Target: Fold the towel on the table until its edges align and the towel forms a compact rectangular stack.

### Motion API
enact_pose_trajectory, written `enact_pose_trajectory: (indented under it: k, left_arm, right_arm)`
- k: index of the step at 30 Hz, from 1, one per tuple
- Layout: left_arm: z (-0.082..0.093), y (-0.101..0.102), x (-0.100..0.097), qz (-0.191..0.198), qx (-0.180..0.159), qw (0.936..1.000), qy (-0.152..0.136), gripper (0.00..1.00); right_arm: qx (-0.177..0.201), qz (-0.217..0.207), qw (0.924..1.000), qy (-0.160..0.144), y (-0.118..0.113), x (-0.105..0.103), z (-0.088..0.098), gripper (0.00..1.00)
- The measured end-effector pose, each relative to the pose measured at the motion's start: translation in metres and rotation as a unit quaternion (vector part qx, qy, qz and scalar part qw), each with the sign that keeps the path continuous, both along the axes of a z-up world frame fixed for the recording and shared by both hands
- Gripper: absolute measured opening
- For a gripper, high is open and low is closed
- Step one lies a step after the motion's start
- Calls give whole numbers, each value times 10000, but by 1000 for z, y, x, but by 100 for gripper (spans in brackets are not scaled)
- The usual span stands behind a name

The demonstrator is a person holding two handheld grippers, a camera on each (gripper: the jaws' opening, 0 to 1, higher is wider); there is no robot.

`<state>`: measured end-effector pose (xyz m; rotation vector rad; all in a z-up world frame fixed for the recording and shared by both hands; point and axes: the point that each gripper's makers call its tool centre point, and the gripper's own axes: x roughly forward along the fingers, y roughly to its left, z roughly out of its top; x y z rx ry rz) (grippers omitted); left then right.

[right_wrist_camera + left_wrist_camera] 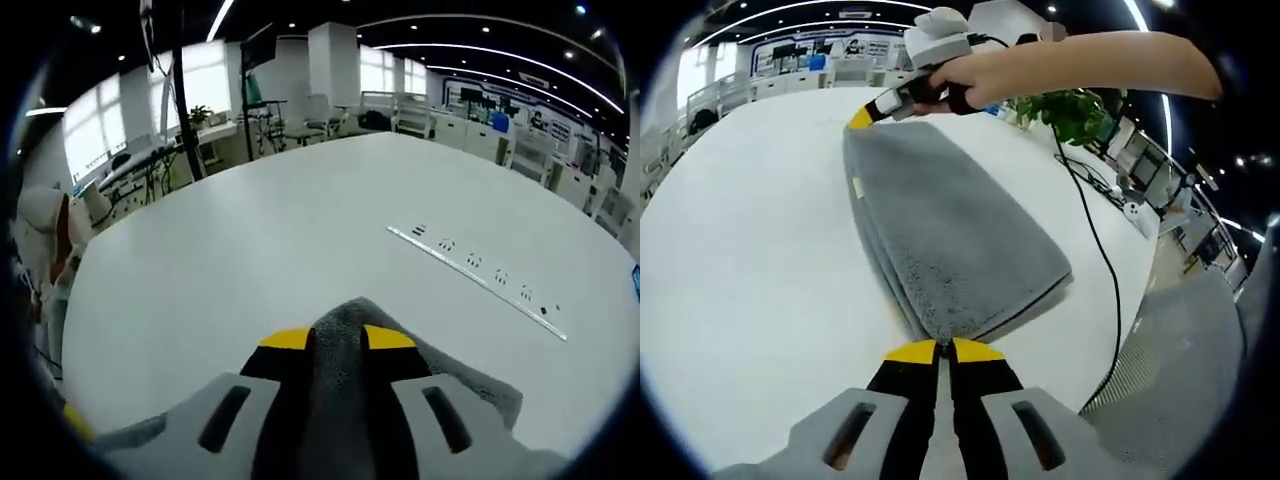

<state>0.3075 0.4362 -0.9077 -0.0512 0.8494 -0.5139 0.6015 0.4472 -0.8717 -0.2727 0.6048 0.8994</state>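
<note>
A: Left gripper view first. Towel?

B: Grey towel [945,235], plush nap, folded into several layers, lying long and narrow on the white counter [750,250]. Stacked edges visible along the left side, not perfectly flush. Small pale tag at the left edge near the far end; too small to read.

A: Claws there?

B: Left claw [944,351] at the bottom, yellow tips drawn together, pinching the near corner of the towel. Right claw [862,117] at the far end, yellow tip at the towel's far corner, carried by a hand [965,82] with a bare forearm reaching in from the right. Cannot tell how far apart its jaws stand from here. Black cable [1102,260] trailing across the counter to the right edge. Green plant [1070,112] just past the counter. Blue-and-white signage on the far wall, blurred, unreadable.

A: Right gripper view?

B: Right claw [338,338] rising from the bottom, clamped on a fold of the grey towel [345,385], fabric bunched between the yellow tips and spilling to the right. White counter [270,240] stretching ahead. Row of small dark marks along a thin strip [478,268] on the counter; too small to read.
</note>
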Motion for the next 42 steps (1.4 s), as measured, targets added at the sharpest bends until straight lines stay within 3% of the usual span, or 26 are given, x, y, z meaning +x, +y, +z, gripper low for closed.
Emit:
enact_pose_trajectory:
  k: [6, 9, 20, 21, 30, 38, 42]
  left_arm:
    - [5, 3, 1, -45, 81, 9999, -99, 8]
    - [13, 3, 7, -95, 135, 9991, -397, 13]
    - [30, -2, 21, -470, 500, 9941, -838, 41]
    - [31, -3, 21, -506, 512, 9937, -856, 43]
    - [32, -7, 22, -894, 718, 9893, -901, 48]
    - [31, -5, 21, -995, 825, 9877, -879, 50]
    - [33, -1, 26, -863, 715, 9896, -906, 50]
  right_arm:
    - [4, -59, 10000, 65, -21, 0, 5, 21]
    - [-1, -74, 9999, 111, -34, 5, 3, 24]
    - [-66, -2, 9999, 125, -74, -11, 12, 39]
    - [-52, -4, 9999, 118, -78, -21, 17, 39]
    - [-107, -115, 9996, 221, -118, -37, 12, 41]
    - [-156, -221, 9993, 259, -143, -60, 10, 41]
    - [-98, -391, 9986, 334, -155, -69, 8, 41]
